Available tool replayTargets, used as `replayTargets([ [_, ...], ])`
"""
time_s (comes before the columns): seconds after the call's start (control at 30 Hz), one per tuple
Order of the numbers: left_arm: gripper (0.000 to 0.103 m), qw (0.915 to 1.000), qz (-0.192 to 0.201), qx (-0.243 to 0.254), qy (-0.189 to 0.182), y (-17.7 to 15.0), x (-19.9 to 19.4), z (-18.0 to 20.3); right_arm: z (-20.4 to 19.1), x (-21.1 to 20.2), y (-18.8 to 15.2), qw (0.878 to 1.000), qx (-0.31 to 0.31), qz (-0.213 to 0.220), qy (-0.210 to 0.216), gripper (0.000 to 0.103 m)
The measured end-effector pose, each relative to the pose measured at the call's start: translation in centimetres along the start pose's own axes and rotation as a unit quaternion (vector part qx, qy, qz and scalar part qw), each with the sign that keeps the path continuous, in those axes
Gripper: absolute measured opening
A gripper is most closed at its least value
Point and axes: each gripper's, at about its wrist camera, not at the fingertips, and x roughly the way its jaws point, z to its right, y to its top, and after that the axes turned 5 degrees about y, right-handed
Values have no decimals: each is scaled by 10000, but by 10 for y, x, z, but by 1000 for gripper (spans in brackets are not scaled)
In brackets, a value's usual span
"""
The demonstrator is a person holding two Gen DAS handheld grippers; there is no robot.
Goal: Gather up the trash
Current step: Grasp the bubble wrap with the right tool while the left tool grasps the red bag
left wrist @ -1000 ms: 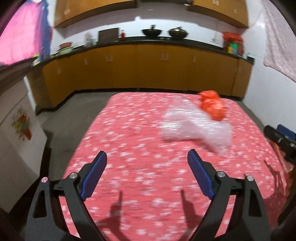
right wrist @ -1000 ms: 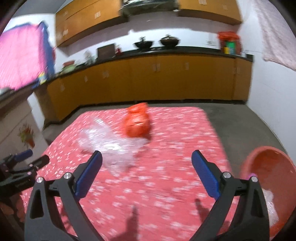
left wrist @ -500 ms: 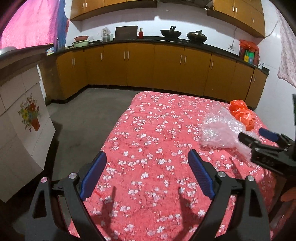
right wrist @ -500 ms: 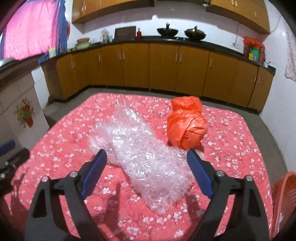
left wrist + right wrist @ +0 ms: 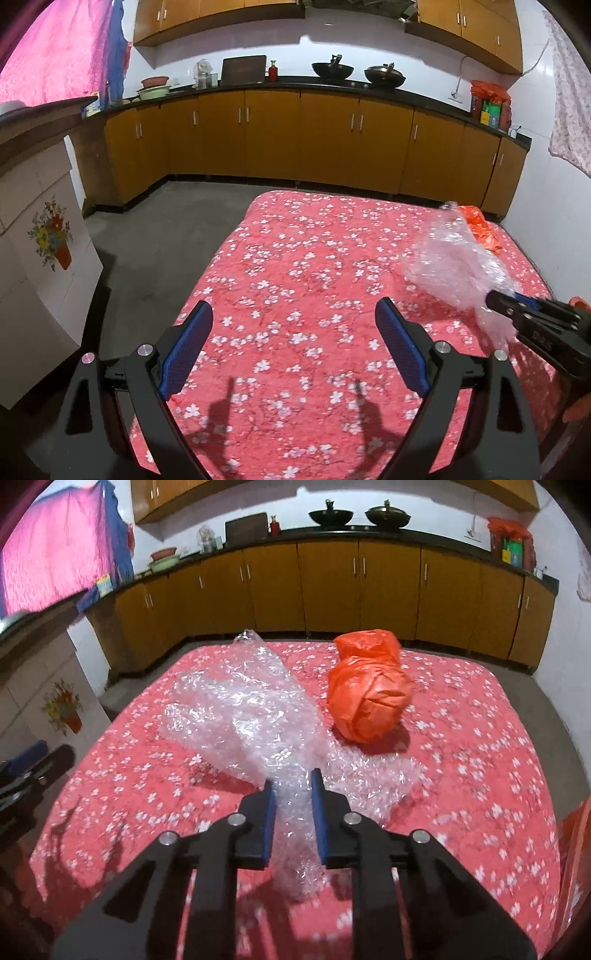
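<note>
A crumpled sheet of clear bubble wrap [image 5: 243, 716] lies on the red floral tablecloth [image 5: 480, 746]. My right gripper [image 5: 292, 786] is shut on the near end of the bubble wrap, which bunches between the blue pads. A crumpled orange plastic bag [image 5: 369, 698] sits just behind and to the right of it. In the left wrist view the bubble wrap [image 5: 458, 266] is at the right with the right gripper [image 5: 506, 301] clamped on it, and the orange bag [image 5: 484, 230] shows behind. My left gripper [image 5: 293, 321] is open and empty over the tablecloth [image 5: 295, 258].
An orange tub's rim [image 5: 576, 842] shows at the right edge of the right wrist view. Yellow-brown kitchen cabinets [image 5: 295, 140] run along the back wall across a grey floor [image 5: 155, 251]. A white cabinet with a flower print [image 5: 40, 251] stands at the left.
My right gripper has moved in and closed on the near end of the bubble wrap; it was open before. My left gripper stays open and has swung left, away from the trash.
</note>
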Motion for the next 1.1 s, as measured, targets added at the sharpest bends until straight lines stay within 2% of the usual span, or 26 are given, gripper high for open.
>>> replayTargets([
  [0.23, 92, 9996, 17, 131, -248, 7, -1, 31, 26, -58, -23, 9990, 268, 361, 0, 18],
  [0.47, 93, 9968, -20, 467, -645, 17, 10, 94, 87, -98, -39, 9906, 900, 646, -801, 18],
  [0.57, 96, 9946, -15, 637, -819, 23, 20, 127, 110, -105, -42, 9839, 1224, 727, -1079, 18],
  [0.73, 96, 9922, -85, 730, -1007, 34, 45, 173, 125, -106, -44, 9756, 1486, 836, -1380, 18],
  [0.87, 98, 9917, -241, 758, -1010, 43, 71, 202, 136, -105, -47, 9712, 1741, 886, -1363, 18],
  [1.1, 99, 9921, -509, 637, -957, 49, 104, 221, 143, -96, -52, 9711, 1841, 829, -1276, 18],
])
